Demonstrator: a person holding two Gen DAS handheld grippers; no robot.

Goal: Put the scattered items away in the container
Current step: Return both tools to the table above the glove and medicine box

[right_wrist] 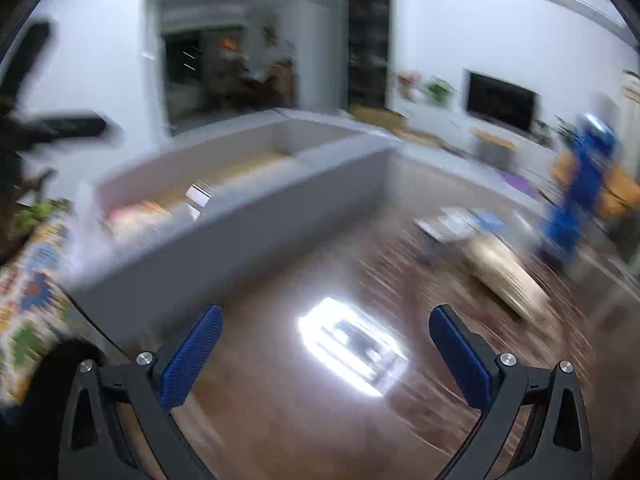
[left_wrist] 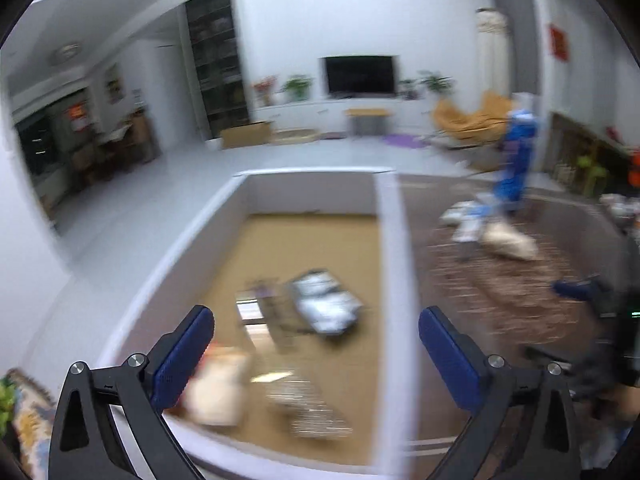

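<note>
The left gripper (left_wrist: 316,354) hangs over the open white container (left_wrist: 390,264), its 2 blue pads spread wide with nothing between them. Straight below and ahead of those pads, on the container's tan floor, lie several blurred items: a silvery packet (left_wrist: 326,306), a pale orange-edged packet (left_wrist: 218,390) close by the left pad, and a striped one (left_wrist: 308,408) nearest the camera. Motion blur hides what they are.

The right gripper (right_wrist: 326,358) is also spread wide and empty, tilted down at the dark wooden table (right_wrist: 280,400). A bright glare patch sits on the wood between its pads. Left of and beyond its left pad stands the container's long white wall. Ahead and to the right of its right pad, well apart from it, a beige pouch (right_wrist: 506,276) and some pale flat packets (right_wrist: 460,220) lie on the table, with a tall blue pack (right_wrist: 576,196) upright behind them.
</note>
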